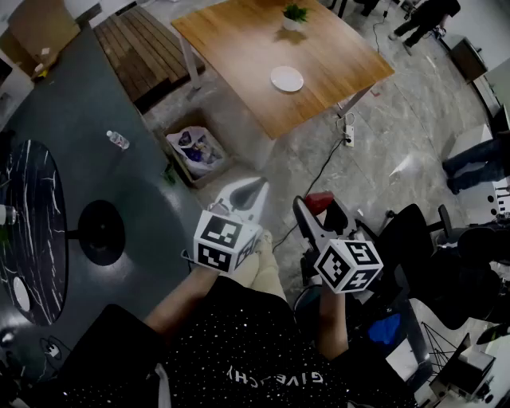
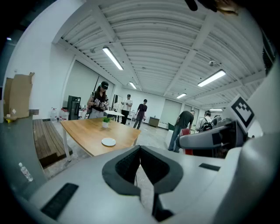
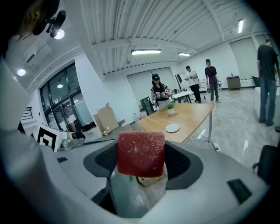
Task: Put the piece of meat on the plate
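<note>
A red, square-cut piece of meat (image 3: 141,153) sits clamped between the dark pads of my right gripper (image 3: 141,168); in the head view the piece of meat (image 1: 319,202) shows as a red patch at the right gripper (image 1: 320,210) tips. A small white plate (image 1: 287,79) lies on the wooden table (image 1: 239,48) well ahead, with both grippers held over the floor short of it. The plate (image 3: 172,127) is also visible beyond the meat, and in the left gripper view the plate (image 2: 108,141) lies left of the jaws. My left gripper (image 1: 255,191) is shut and empty.
A small potted plant (image 1: 295,13) stands at the table's far end. A bag of rubbish (image 1: 195,150) sits by the table leg, and a power strip with its cable (image 1: 348,137) lies on the floor. A black round table (image 1: 32,231) is left, office chairs (image 1: 414,231) right. People stand far off.
</note>
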